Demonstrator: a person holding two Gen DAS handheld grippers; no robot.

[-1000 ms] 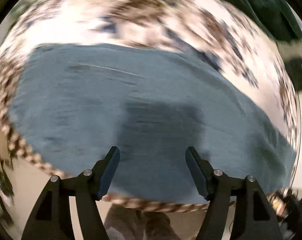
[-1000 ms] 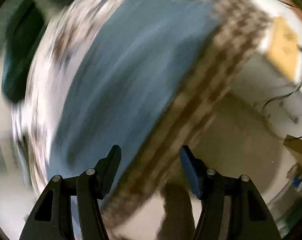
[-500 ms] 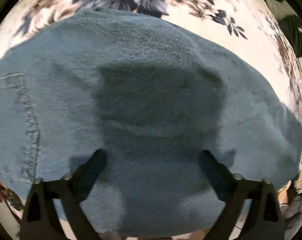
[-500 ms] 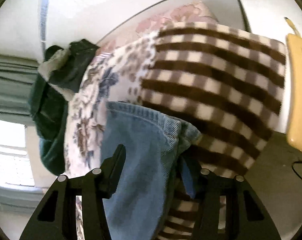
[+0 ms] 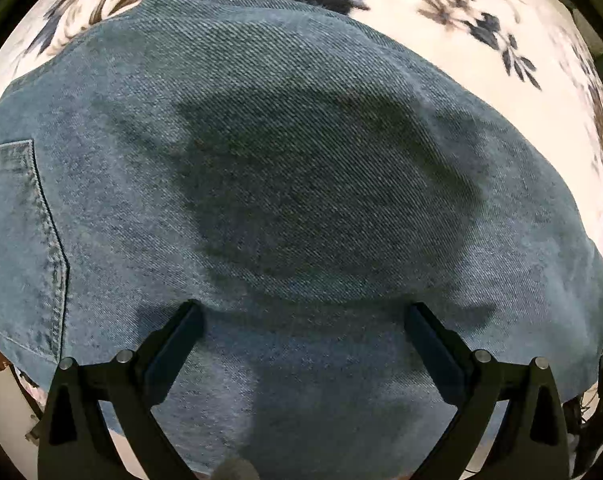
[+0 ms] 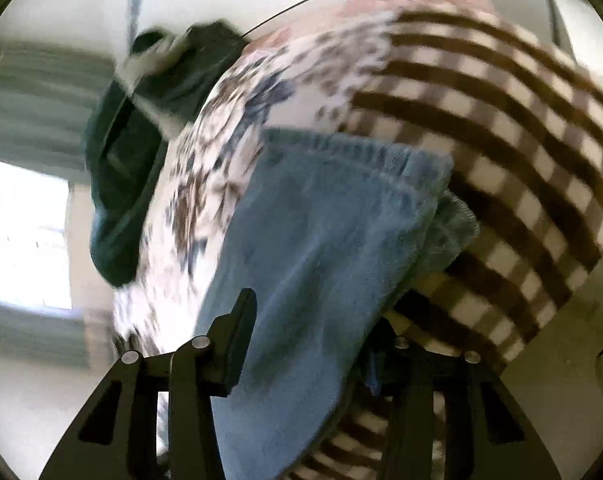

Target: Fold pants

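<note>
Bedroom: floral bedsheet (image 5: 441, 20), checked blanket (image 6: 501, 128)

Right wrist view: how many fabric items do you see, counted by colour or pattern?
Blue denim: 1, the jeans
Floral print: 1, the floral sheet
Brown-and-cream check: 1, the checked blanket
Dark green: 1, the dark green garment
Total: 4

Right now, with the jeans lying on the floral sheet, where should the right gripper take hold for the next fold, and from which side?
Take the jeans by the doubled edge hanging off the bed over the checked blanket, coming in from that open side. There the denim lifts clear, so fingers can straddle it; the flat middle under the open left gripper offers no fold to pinch. The right gripper already straddles that edge, its fingers just closing.
</note>
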